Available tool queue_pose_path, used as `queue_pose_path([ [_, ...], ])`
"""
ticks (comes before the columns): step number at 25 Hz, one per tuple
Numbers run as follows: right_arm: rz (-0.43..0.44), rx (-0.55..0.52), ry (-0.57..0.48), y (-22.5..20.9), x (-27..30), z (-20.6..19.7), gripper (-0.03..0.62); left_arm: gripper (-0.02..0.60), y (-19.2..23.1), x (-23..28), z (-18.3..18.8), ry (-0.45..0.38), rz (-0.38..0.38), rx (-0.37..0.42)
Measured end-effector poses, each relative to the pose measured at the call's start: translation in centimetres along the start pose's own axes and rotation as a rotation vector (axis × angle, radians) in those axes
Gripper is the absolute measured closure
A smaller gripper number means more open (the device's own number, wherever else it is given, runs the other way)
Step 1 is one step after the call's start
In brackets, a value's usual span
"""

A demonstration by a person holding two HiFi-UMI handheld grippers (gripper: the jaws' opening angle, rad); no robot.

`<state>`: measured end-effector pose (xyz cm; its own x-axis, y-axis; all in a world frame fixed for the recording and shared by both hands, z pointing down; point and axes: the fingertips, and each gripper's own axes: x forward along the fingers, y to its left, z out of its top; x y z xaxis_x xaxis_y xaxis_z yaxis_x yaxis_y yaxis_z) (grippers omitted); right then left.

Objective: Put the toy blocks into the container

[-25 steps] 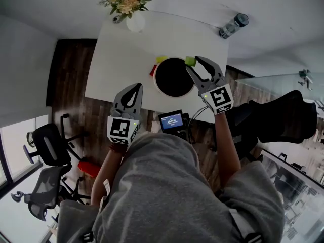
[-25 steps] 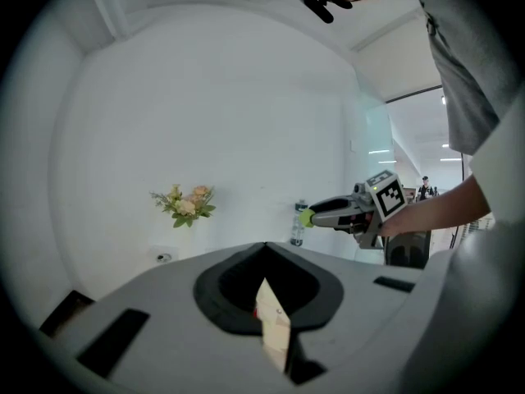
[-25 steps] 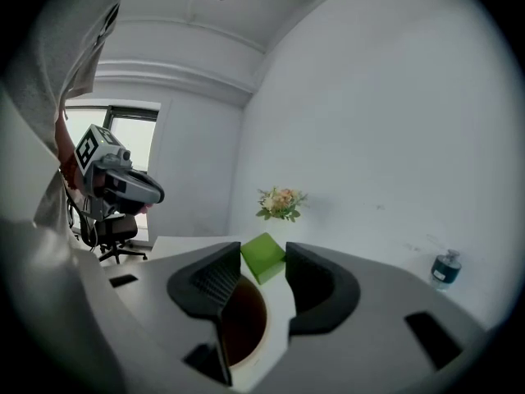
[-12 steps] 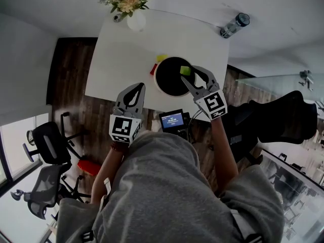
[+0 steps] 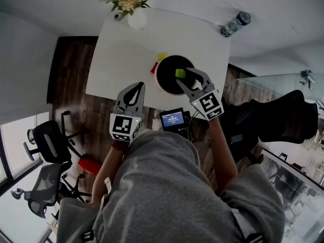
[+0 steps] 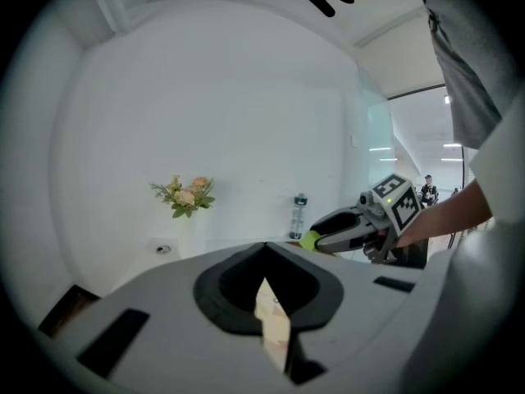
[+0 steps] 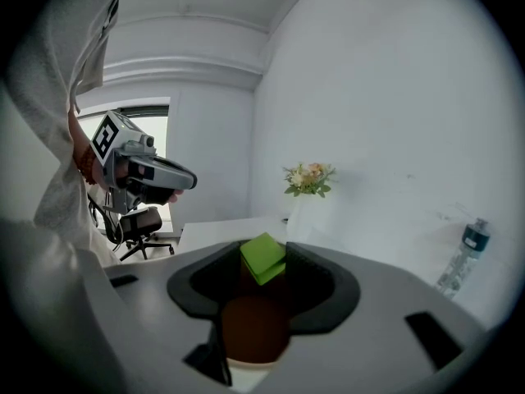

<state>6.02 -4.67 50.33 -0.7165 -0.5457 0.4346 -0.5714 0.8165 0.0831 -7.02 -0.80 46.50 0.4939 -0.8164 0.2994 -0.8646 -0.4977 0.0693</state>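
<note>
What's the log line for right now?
right gripper: shut on green block | over container | left gripper: shut, empty | yellow block, red block: beside container

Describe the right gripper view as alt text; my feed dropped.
The right gripper holds a green block in its jaws over the container's dark opening. Behind it, flowers and a water bottle stand against a white wall; the left gripper hangs at upper left, jaws together.
</note>
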Motion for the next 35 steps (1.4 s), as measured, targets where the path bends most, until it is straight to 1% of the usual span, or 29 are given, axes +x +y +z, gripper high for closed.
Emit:
queue_pose_path([
  [10,0.047,0.001,0.01,1.0,0.4,-0.3,0.419,0.577,0.3,0.0,-0.6,0.013,0.005,-0.008],
  [15,0.067,0.01,-0.003,1.4,0.3,-0.1,0.418,0.577,0.3,-0.1,-0.7,0.013,-0.001,-0.01],
  [22,0.081,0.025,-0.026,1.9,0.3,0.3,0.417,0.577,0.5,-0.1,-1.2,0.025,-0.015,-0.02],
  [26,0.071,0.047,-0.041,1.7,0.2,0.4,0.416,0.575,0.4,0.0,-1.8,0.042,-0.035,-0.031],
  [29,0.053,0.063,-0.052,1.3,-0.1,0.6,0.418,0.575,0.4,0.2,-2.5,0.063,-0.045,-0.012],
  [33,0.015,0.075,-0.067,0.8,-1.0,0.8,0.419,0.572,0.6,1.0,-3.7,0.1,-0.065,0.038],
  [34,0.004,0.079,-0.07,0.7,-1.3,0.8,0.419,0.562,0.7,1.3,-4.2,0.112,-0.07,0.053],
  [35,-0.005,0.083,-0.072,0.6,-1.6,0.8,0.419,0.528,0.8,1.6,-4.7,0.125,-0.076,0.068],
])
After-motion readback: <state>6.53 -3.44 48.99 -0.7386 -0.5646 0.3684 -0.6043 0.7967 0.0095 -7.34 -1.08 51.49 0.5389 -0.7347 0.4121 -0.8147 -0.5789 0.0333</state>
